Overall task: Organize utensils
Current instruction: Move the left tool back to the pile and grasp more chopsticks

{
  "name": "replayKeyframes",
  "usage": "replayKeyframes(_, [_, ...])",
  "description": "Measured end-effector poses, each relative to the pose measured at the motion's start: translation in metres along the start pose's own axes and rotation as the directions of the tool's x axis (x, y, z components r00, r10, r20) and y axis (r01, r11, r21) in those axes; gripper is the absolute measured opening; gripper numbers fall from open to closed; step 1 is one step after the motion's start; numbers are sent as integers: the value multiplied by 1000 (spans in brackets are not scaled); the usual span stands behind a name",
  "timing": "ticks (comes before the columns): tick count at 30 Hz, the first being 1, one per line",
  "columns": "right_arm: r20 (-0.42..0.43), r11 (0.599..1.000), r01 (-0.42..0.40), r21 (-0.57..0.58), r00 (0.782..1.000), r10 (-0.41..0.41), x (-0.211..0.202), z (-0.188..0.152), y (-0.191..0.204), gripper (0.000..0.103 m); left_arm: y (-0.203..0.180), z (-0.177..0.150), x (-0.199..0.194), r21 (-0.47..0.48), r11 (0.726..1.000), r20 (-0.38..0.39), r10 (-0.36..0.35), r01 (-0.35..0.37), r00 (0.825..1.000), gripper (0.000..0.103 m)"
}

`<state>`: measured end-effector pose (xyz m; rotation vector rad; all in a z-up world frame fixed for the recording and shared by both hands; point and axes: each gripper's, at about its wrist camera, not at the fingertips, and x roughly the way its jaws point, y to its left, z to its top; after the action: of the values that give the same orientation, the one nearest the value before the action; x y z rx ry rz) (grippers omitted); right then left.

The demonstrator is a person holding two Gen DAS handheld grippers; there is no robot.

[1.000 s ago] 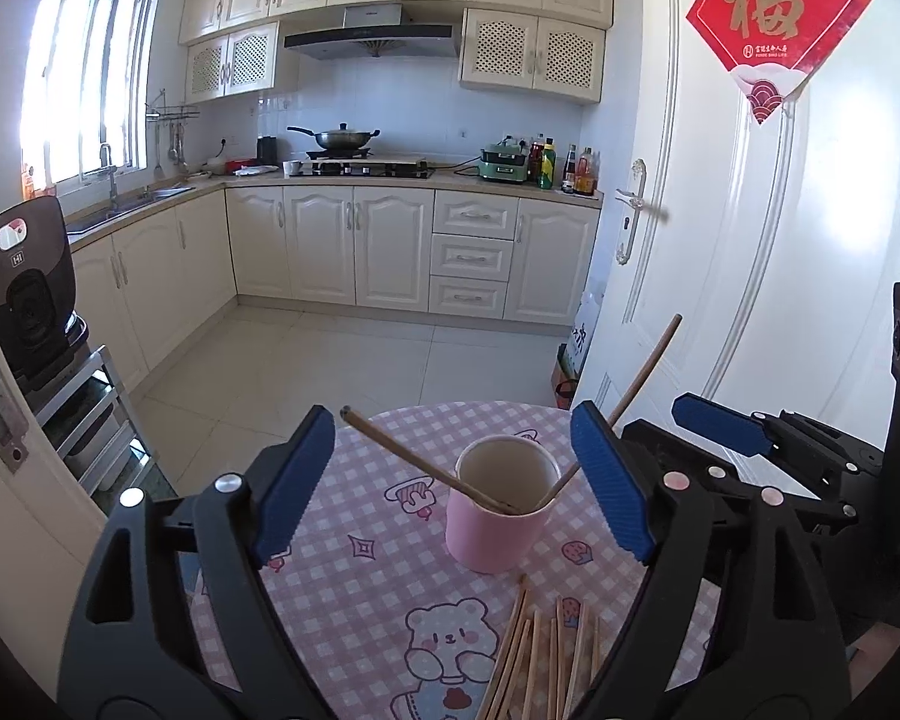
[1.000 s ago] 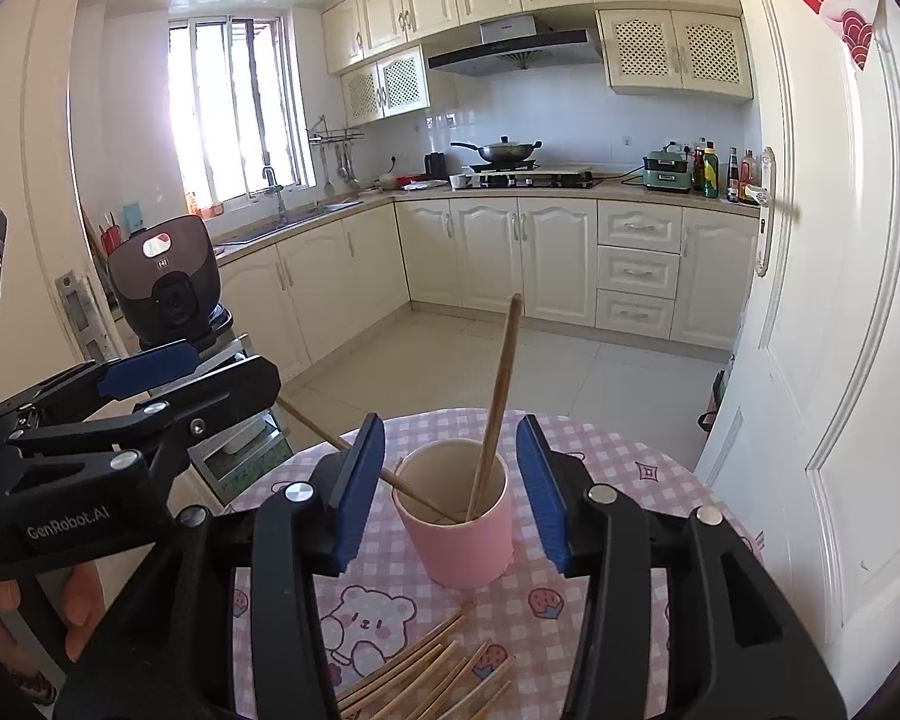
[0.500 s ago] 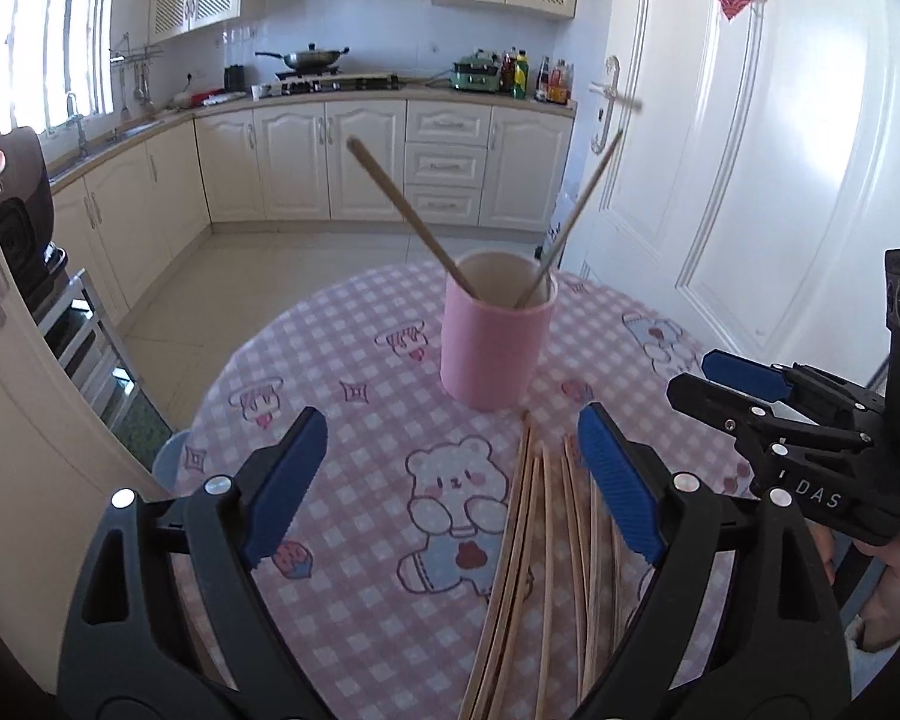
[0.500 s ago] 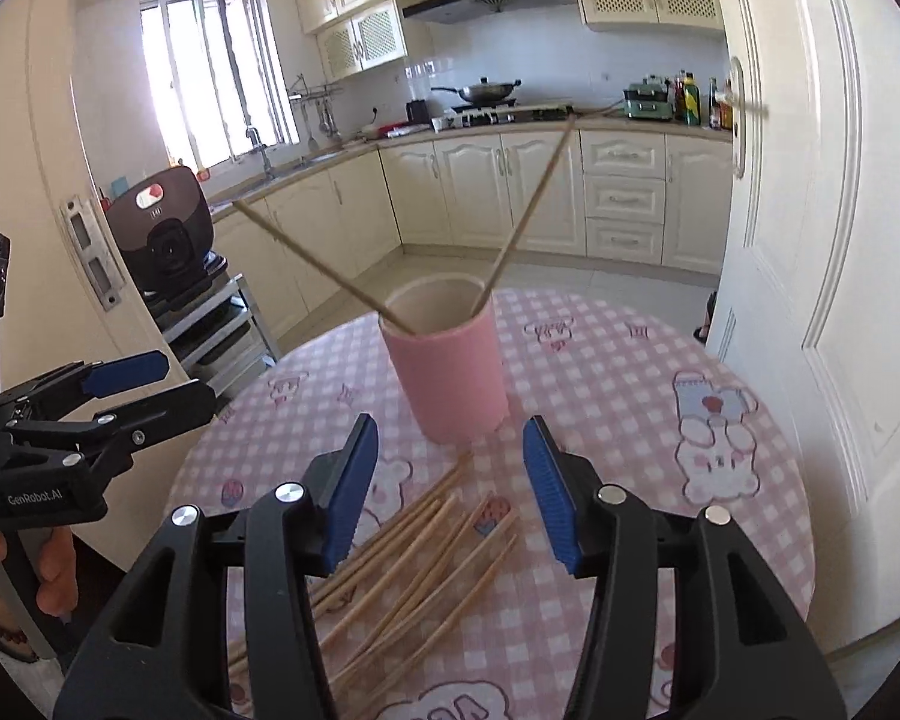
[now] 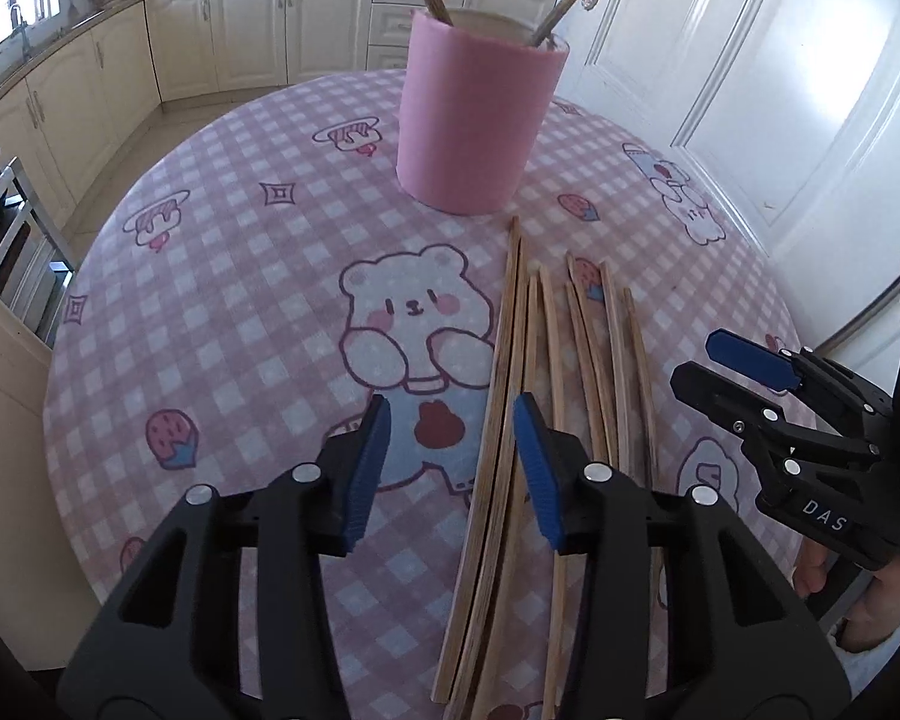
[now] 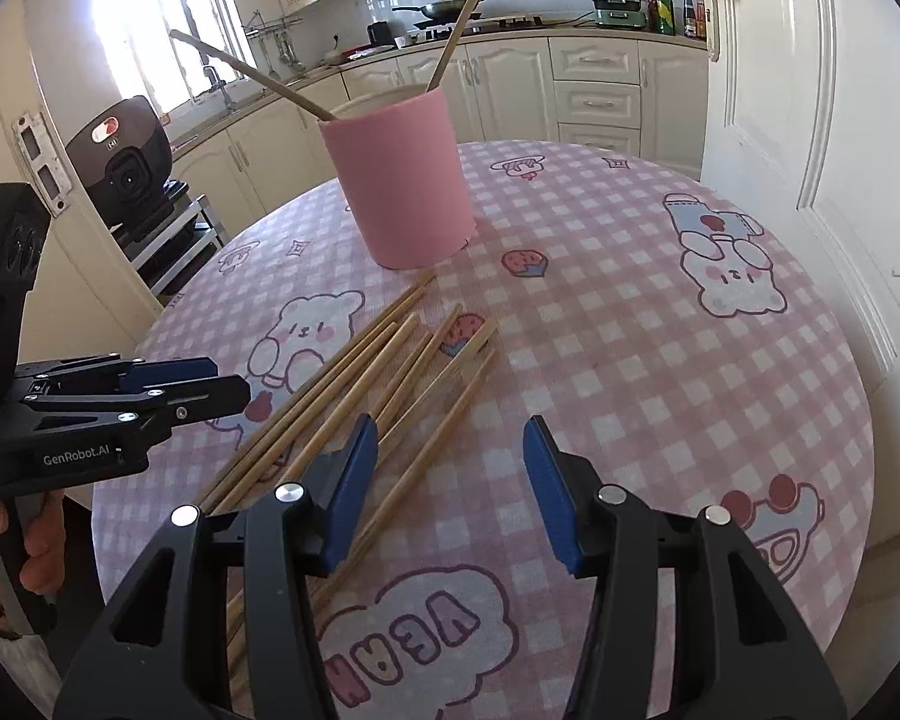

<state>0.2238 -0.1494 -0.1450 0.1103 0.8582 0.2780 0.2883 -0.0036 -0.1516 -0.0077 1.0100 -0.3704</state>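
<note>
1. Left wrist view: the left claw point(image 5: 450, 456) has just been closing — half-open, its blue pads astride the leftmost wooden chopsticks point(image 5: 498, 420) without pressing them.
2. Right wrist view: the right claw point(image 6: 453, 483) — half-open, empty — hangs over the pink-checked counter point(image 6: 660, 360); one chopstick runs between its pads, the pink cylindrical cup point(image 6: 399, 180) beyond.

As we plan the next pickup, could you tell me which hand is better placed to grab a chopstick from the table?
Probably left. The left tongs have just been closing and already straddle the leftmost chopsticks; the right tongs show mostly bare cloth between them.
</note>
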Motion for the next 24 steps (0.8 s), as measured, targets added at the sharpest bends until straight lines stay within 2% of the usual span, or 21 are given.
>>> replayKeyframes(2, [-4, 1000, 17, -17, 1000, -17, 4, -1, 1, 48, -2, -2, 7, 10, 1000, -11, 3, -3, 1000, 43])
replayKeyframes(5, [-14, 998, 49, -41, 999, -50, 9, -2, 5, 48, -7, -4, 20, 35, 998, -31, 45, -43, 999, 43])
replayKeyframes(8, [-22, 996, 75, -56, 997, -76, 14, -4, 4, 48, -4, -3, 25, 24, 999, -22, 26, -25, 999, 42])
replayKeyframes(16, [-35, 997, 64, -42, 997, -66, 19, -3, 2, 51, -6, 8, 33, 32, 998, -16, 53, -53, 998, 43])
replayKeyframes(24, [-42, 997, 59, -45, 997, -61, 20, -2, 2, 55, -20, 6, 32, 119, 985, -11, 126, -123, 992, 44])
